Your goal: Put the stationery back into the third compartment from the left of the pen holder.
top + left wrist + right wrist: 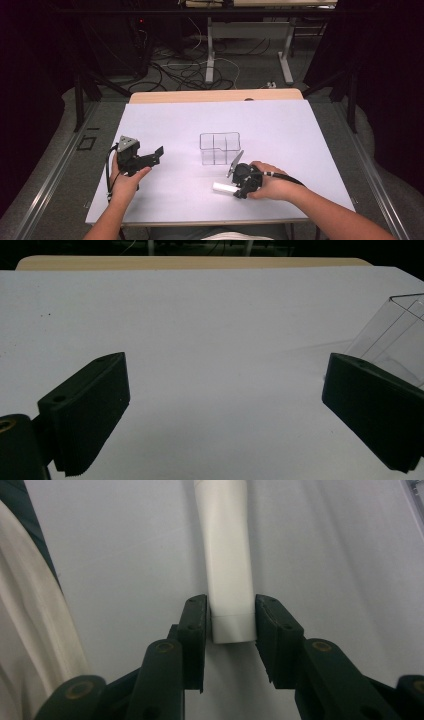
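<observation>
Two tongs, one white tube (226,555) as landmark.
Right tongs (231,625) straddling the tube's flat crimped end, jaws narrow, apparently touching its sides, not visibly squeezing; tube's long axis running straight out from the tongs, flat on the surface (280,130). Clear divided box (220,148) just beyond the tube. Left tongs (225,405) spread wide, empty, well apart from the tube.
</observation>
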`<state>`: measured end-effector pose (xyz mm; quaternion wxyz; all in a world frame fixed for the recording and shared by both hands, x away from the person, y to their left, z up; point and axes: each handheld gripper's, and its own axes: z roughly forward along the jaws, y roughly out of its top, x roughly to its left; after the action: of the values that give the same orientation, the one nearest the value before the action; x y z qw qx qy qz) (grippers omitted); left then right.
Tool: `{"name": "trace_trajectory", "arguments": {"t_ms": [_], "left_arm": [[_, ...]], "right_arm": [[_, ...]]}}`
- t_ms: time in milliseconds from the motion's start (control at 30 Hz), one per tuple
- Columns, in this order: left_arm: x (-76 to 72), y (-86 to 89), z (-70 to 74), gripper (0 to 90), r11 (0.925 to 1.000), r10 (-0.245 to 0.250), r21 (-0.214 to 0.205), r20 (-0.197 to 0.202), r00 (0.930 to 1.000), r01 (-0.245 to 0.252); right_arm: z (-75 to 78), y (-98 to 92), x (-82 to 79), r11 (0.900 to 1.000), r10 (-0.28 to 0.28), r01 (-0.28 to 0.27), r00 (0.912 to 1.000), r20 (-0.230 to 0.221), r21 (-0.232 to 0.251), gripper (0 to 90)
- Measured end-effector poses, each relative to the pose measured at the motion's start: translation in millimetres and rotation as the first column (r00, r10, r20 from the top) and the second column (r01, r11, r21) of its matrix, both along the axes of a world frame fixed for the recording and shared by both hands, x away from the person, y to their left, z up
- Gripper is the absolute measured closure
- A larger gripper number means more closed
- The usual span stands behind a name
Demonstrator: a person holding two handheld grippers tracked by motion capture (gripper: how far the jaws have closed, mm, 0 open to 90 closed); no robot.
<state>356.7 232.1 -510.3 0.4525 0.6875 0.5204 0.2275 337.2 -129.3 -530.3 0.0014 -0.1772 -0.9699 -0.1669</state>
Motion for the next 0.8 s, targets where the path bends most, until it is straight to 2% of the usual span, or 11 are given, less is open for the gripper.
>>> {"name": "trace_trajectory", "arguments": {"t_ms": [100, 267, 433, 800], "left_arm": [[-0.1, -0.1, -0.1, 5.2, 1.0, 0.001, -0.001, -0.003, 1.0, -0.001], [-0.3, -0.2, 0.0, 5.2, 1.0, 0.001, 0.001, -0.005, 1.0, -0.001], [-0.1, 0.2, 0.1, 5.3, 1.0, 0.002, 0.0, -0.001, 1.0, -0.002], [-0.1, -0.1, -0.1, 5.4, 1.0, 0.001, 0.0, -0.003, 1.0, -0.001]], "right_arm": [[0.4, 0.6, -1.1, 0.9999, -0.005, 0.005, 1.0, 0.005, -0.009, 68.9], [0.0, 1.4, -0.7, 0.9995, 0.025, -0.025, 0.9994, 0.024, -0.019, 70.5], [0.7, 2.7, -2.4, 0.9993, 0.019, -0.019, 0.9995, 0.024, -0.031, 70.6], [0.1, 1.9, -0.6, 0.999, 0.039, -0.038, 0.999, 0.023, -0.022, 70.7]]}}
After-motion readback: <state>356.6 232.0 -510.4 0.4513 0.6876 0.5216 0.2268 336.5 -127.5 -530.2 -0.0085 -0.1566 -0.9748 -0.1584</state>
